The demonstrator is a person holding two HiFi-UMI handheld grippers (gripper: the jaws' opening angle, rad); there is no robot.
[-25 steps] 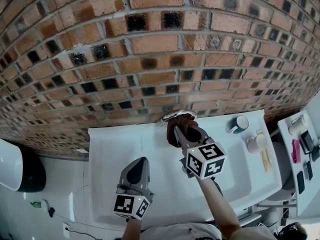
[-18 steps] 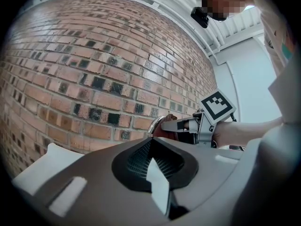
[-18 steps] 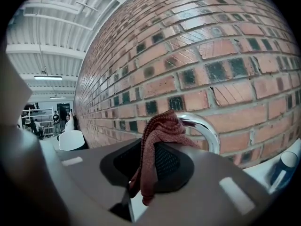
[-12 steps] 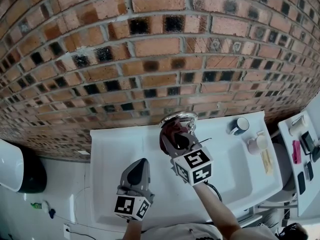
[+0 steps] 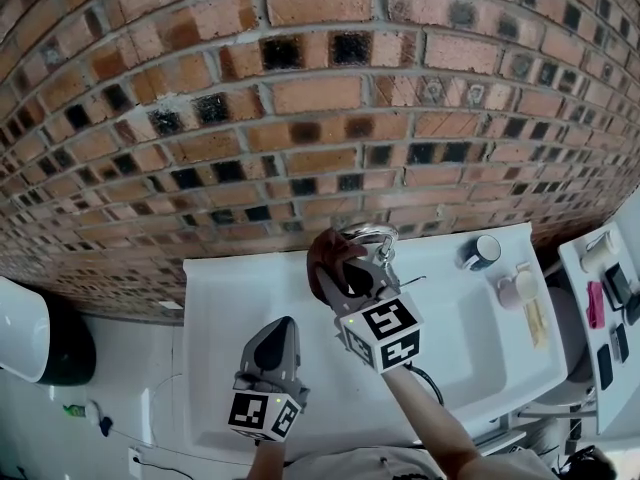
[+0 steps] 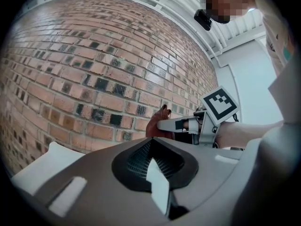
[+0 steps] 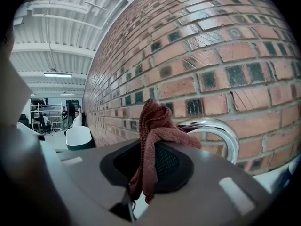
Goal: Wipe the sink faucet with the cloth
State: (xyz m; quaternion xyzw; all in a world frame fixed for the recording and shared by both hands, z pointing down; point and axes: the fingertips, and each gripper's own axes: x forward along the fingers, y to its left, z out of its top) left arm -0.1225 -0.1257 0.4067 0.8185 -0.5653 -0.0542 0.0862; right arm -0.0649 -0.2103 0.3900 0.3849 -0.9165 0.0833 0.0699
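Cloth (image 5: 328,252) in use, dark red and bunched; wiping step judged to be under way.

Nearest the body: left gripper (image 5: 275,340), held low over the front of the white sink (image 5: 480,348). Jaws closed together on nothing, well apart from the work.

Beyond it: right gripper (image 5: 350,276), clamped on the cloth, with a loose fold drooping between the jaws in the right gripper view.

Further on: cloth bundle pushed up against the left side of the chrome faucet (image 5: 370,234), a curved arch at the back edge of the sink. Looks to be touching there, though the exact spot is hard to confirm. Off to the right on the sink rim: a dark cup (image 5: 482,249), clear of the action. Behind everything: brick wall (image 5: 300,98), just beyond the faucet.

Probably only the left part of the arch covered at this point. Next move: likely calls for a sweep along the curve toward the right and down the spout, with a firm pinch on the cloth and steady light pressure. Worth minding the wall close behind. No obvious role for the left gripper.
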